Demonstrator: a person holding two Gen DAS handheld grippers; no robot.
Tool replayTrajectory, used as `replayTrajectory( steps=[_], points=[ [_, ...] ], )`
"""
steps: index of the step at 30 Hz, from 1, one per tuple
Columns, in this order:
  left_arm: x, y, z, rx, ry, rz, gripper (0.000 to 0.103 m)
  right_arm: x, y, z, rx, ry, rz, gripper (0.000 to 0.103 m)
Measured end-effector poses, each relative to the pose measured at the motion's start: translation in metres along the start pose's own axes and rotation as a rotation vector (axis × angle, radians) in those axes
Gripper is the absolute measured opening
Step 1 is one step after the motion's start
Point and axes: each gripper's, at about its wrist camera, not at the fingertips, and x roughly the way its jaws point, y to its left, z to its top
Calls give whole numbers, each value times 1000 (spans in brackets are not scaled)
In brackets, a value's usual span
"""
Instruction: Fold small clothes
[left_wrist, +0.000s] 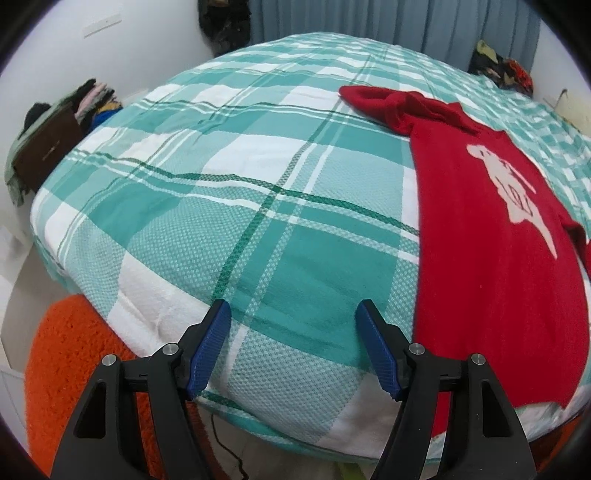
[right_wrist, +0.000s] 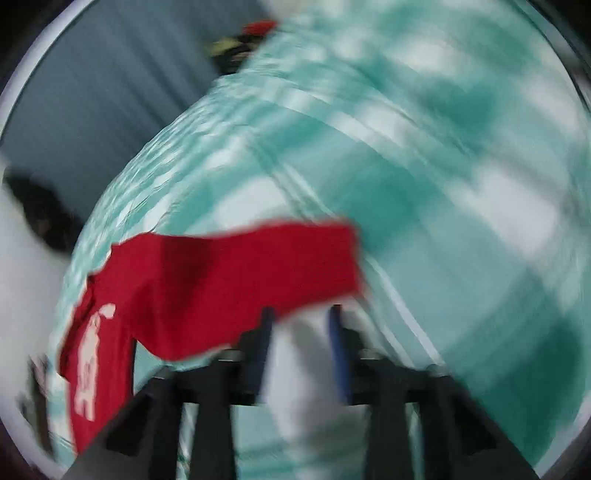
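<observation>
Red sweater (left_wrist: 495, 236) with a white figure lies spread on the teal plaid bed (left_wrist: 229, 192), right of the left gripper (left_wrist: 293, 314), whose fingers stand released over bare bedcover. Right gripper (right_wrist: 301, 314), blurred, has fingers parted on nothing, just beside one sleeve.

Matt red knit sweater (left_wrist: 491, 236) on woven checked cloth bedspread (left_wrist: 229, 192); shaggy orange rug (left_wrist: 70, 354).
</observation>
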Motion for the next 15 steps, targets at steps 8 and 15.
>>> replayTrajectory(
  steps=[8, 15],
  points=[
    [2, -2, -2, 9, -1, 28, 74, 14, -62, 0, 362, -15, 334, 41],
    [7, -3, -1, 4, 9, 42, 80, 60, -62, 36, 358, 68, 372, 9]
  ],
)
